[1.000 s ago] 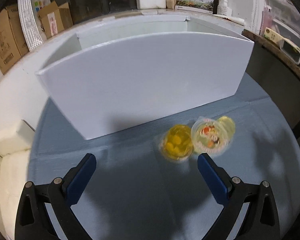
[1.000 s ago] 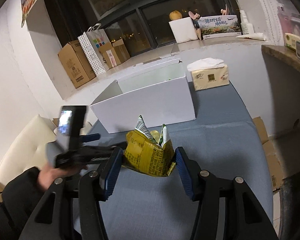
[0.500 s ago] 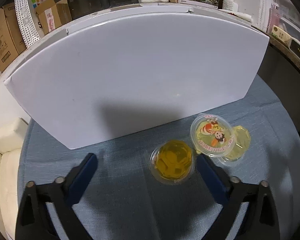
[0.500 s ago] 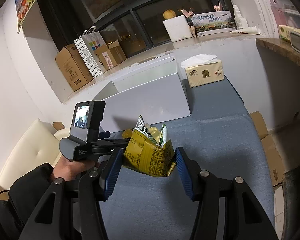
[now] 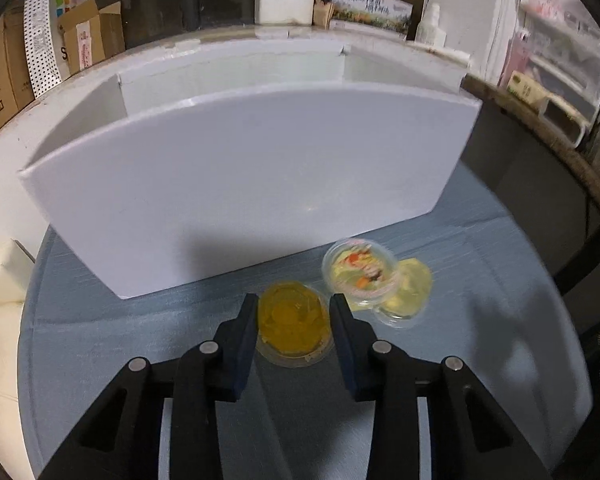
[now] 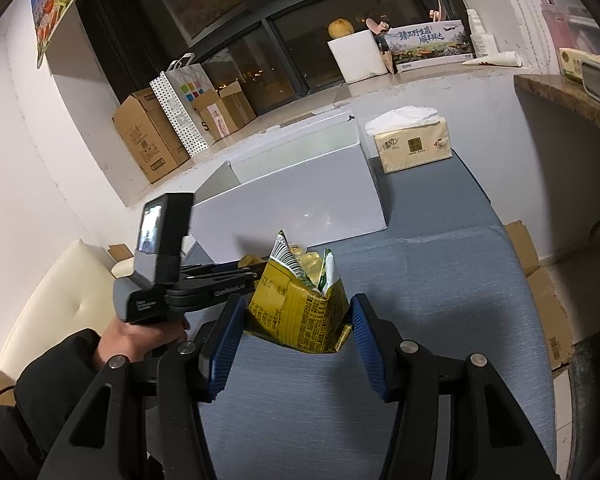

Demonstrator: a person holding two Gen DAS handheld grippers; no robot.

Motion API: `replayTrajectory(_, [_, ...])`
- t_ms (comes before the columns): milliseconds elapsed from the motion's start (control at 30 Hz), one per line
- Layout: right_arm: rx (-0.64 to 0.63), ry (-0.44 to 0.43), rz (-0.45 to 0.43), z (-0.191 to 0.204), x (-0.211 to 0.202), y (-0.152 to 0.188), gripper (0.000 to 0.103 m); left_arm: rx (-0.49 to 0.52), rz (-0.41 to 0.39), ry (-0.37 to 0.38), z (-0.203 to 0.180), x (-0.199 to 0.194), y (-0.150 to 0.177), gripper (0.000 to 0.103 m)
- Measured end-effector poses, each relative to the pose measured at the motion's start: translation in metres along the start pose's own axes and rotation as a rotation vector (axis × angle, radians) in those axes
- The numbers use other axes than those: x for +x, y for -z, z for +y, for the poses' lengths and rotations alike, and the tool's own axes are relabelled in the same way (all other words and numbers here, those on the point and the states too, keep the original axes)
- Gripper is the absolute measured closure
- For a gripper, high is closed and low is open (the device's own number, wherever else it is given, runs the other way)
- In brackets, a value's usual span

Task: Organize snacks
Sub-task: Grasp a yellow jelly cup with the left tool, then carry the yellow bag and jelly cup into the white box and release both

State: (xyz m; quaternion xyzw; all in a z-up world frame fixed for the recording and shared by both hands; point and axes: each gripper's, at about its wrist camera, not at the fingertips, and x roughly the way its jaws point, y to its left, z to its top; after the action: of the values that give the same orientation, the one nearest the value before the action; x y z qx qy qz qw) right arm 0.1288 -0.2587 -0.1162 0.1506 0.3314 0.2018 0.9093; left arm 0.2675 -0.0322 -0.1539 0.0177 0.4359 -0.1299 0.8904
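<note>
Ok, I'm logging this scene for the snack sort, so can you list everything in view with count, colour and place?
Orange jelly cup: one, amber, between the left tool's pads.
Clear jelly cups: two, pale yellow, overlapping, right of the orange one; the upper has a cartoon lid.
Yellow snack bag: one, yellow-green, between the right tool's pads.
White open box: one, on the blue tablecloth behind the cups.
Tissue pack: one, tan, beside the box.
Cardboard boxes: several, brown, on the window ledge, with a dotted paper bag.
Left tool: black with blue pads, just closed on the orange cup.
Right tool: same, gripping the bag.
Hand: one, dark sleeve, holding the left tool.
</note>
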Motion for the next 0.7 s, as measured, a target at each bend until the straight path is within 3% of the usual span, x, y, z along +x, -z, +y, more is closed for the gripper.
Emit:
replayTrajectory(433, [-0.033,-0.041,0.002,0.023,0.009,-0.006,0.044,-0.019,-0.174,0.047,-0.002,-0.108,0.038,0.063])
replayTrajectory(700, [-0.113,-0.057,-0.012,0.047,0.026,-0.037,0.044,-0.056,-0.260,0.037,0.013,-0.132,0.021,0.063])
